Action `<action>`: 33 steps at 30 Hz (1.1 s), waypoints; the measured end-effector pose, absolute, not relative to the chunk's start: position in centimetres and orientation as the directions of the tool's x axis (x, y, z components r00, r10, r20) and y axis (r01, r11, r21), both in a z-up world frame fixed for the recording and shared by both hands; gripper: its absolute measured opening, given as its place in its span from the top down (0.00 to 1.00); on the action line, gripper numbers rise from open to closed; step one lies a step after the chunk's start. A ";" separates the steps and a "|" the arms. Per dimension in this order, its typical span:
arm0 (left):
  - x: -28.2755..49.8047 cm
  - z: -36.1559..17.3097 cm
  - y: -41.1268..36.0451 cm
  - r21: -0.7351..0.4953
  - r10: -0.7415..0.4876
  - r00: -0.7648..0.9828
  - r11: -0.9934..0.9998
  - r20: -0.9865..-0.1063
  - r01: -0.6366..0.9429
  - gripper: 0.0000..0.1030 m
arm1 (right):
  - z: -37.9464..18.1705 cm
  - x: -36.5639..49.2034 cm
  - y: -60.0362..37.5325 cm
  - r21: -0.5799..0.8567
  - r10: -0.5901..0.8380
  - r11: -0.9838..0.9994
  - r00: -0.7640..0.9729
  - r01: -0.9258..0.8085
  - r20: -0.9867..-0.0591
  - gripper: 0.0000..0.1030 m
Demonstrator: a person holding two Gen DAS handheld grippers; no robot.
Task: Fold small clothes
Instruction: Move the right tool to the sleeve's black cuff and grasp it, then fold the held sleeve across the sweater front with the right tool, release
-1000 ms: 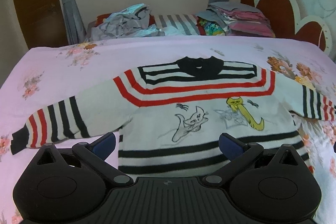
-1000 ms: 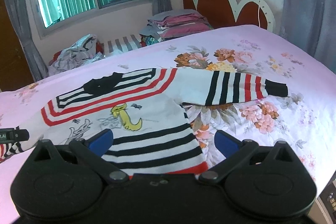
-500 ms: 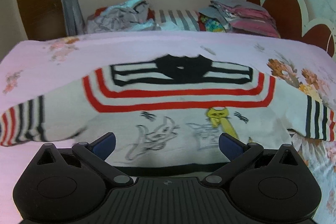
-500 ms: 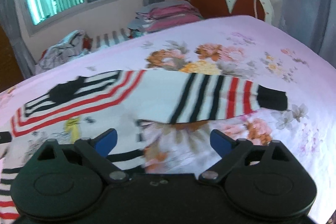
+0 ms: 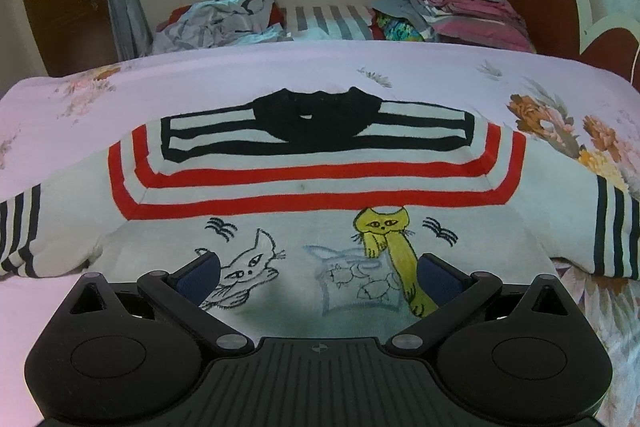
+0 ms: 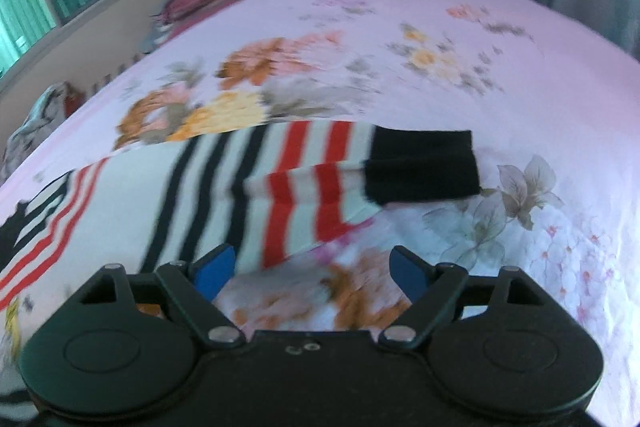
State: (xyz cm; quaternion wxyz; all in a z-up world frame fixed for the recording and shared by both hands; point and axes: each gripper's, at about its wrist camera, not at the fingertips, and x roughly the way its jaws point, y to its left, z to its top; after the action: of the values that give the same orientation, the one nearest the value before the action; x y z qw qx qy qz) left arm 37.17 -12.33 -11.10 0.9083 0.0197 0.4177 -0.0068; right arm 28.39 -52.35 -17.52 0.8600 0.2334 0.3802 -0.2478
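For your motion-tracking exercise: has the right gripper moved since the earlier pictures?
Yes. The right gripper has swung from the sweater's body toward the sleeve and its black cuff, jaws closing slightly, nothing between them.

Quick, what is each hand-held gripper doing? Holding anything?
Left hand-held gripper: open, empty, over the sweater.
Right hand-held gripper: open, jaws just closing, nothing gripped.

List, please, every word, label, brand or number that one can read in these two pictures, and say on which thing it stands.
None: no readable text in either view.
Sweater: only drawings of cats and stripes, no letters.
Left tongs: a small round mark on the black body, not a word.
Right tongs: small raised marks on the body, too blurred to read.
Bedsheet: flower print only.
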 end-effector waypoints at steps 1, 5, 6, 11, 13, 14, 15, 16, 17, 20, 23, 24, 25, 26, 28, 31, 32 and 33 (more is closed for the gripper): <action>37.2 -11.1 -12.3 0.026 0.004 0.652 0.999 -0.758 0.024 0.00 | -17.9 28.7 -52.9 0.222 -0.244 0.759 0.584 0.611 -0.774 0.20; 37.4 -11.0 -12.0 0.022 0.006 0.660 1.000 -0.752 0.016 0.00 | -18.6 29.8 -54.4 0.243 -0.250 0.742 0.594 0.625 -0.765 0.23; 37.5 -11.0 -12.0 0.022 0.005 0.658 1.000 -0.753 0.017 0.00 | -18.7 30.1 -54.6 0.247 -0.254 0.737 0.596 0.629 -0.762 0.27; 37.8 -11.2 -11.8 -0.002 -0.017 0.656 1.000 -0.754 0.023 0.00 | -18.9 30.9 -55.5 0.249 -0.292 0.722 0.611 0.645 -0.736 0.59; 37.8 -11.1 -11.6 -0.022 -0.032 0.667 0.999 -0.745 0.023 0.00 | -18.7 30.9 -55.5 0.248 -0.300 0.730 0.624 0.637 -0.722 0.75; 37.9 -11.2 -11.4 -0.030 -0.035 0.666 0.999 -0.746 0.019 0.00 | -18.5 30.9 -55.3 0.246 -0.305 0.736 0.633 0.631 -0.712 0.79; 38.1 -11.2 -11.2 -0.039 -0.038 0.659 0.999 -0.751 0.012 0.00 | -18.2 30.9 -55.2 0.246 -0.306 0.744 0.645 0.621 -0.700 0.84; 38.3 -11.3 -11.0 -0.051 -0.043 0.654 0.999 -0.756 0.007 0.00 | -17.8 30.9 -55.0 0.251 -0.303 0.754 0.660 0.607 -0.687 0.86; 38.4 -11.3 -10.6 -0.066 -0.050 0.652 0.998 -0.756 0.001 0.00 | -17.2 31.0 -54.6 0.257 -0.300 0.764 0.678 0.592 -0.671 0.87; 38.8 -11.0 -9.7 -0.095 -0.065 0.651 0.995 -0.757 -0.011 0.00 | -15.0 31.7 -52.4 0.263 -0.265 0.821 0.746 0.507 -0.610 0.89; 39.3 -10.3 -8.2 -0.137 -0.089 0.654 0.990 -0.752 -0.023 0.00 | -12.5 33.4 -48.4 0.249 -0.182 0.894 0.809 0.373 -0.558 0.90; 39.4 -10.1 -7.7 -0.150 -0.097 0.658 0.988 -0.746 -0.025 0.00 | -11.8 34.1 -46.5 0.239 -0.147 0.917 0.825 0.321 -0.545 0.90; 39.6 -9.8 -7.1 -0.162 -0.104 0.665 0.987 -0.739 -0.026 0.00 | -11.3 34.8 -44.7 0.230 -0.113 0.934 0.836 0.273 -0.537 0.90; 39.6 -9.6 -6.5 -0.175 -0.113 0.674 0.984 -0.730 -0.025 0.00 | -10.9 35.4 -42.9 0.229 -0.075 0.946 0.844 0.228 -0.531 0.90; 39.8 -9.2 -5.1 -0.197 -0.129 0.687 0.980 -0.715 -0.021 0.00 | -10.4 36.6 -39.0 0.235 0.006 0.962 0.851 0.139 -0.525 0.90; 40.2 -9.3 -2.9 -0.220 -0.144 0.686 0.975 -0.713 -0.024 0.00 | -10.9 38.2 -33.2 0.224 0.100 0.974 0.836 0.028 -0.540 0.90; 40.3 -9.5 -2.2 -0.227 -0.147 0.681 0.974 -0.717 -0.028 0.00 | -11.2 38.7 -31.5 0.219 0.125 0.976 0.825 -0.002 -0.551 0.90; 40.4 -9.8 -1.4 -0.235 -0.150 0.675 0.971 -0.723 -0.035 0.00 | -11.7 39.2 -29.7 0.218 0.153 0.975 0.810 -0.031 -0.566 0.90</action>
State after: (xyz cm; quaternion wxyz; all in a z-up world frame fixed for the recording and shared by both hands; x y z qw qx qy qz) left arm 40.42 -1.44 -9.77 0.9078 -0.1153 0.4020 -0.0316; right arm 39.25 -29.69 -11.74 0.9461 0.0996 0.3043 0.0487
